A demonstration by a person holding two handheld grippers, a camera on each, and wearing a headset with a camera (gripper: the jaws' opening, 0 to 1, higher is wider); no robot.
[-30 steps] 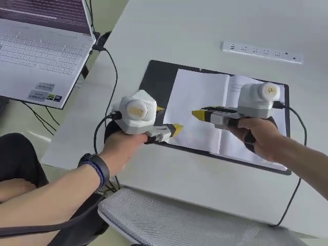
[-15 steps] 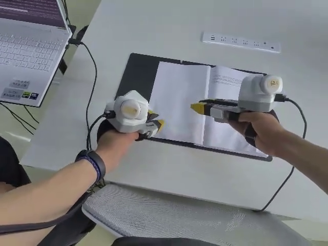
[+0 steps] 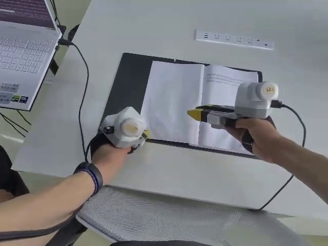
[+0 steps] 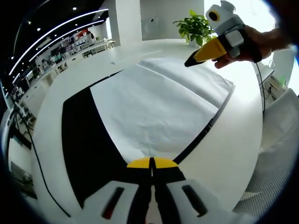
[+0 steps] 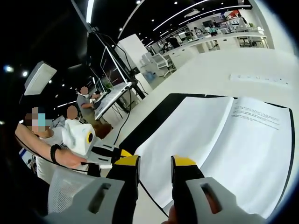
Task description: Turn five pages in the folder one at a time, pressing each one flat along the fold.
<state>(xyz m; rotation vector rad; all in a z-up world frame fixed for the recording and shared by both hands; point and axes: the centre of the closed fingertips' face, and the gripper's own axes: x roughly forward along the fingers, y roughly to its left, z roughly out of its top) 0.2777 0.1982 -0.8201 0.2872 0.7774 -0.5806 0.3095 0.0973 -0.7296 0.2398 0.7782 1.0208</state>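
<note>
Holding the left claw point(image 4: 152, 163) pinched shut, empty, by the near edge of the folder point(image 3: 128, 82). Poising the right claw point(image 5: 155, 162), parted and empty, over the open pages point(image 3: 171, 100).

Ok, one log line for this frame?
folder open on table | left gripper: jaws shut, at folder's near left edge | right gripper: jaws open, above left page beside fold | no page gripped

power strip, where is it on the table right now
In the head view the power strip lies flat on the white table, just beyond the far edge of the open folder, behind its right-hand page.
</note>
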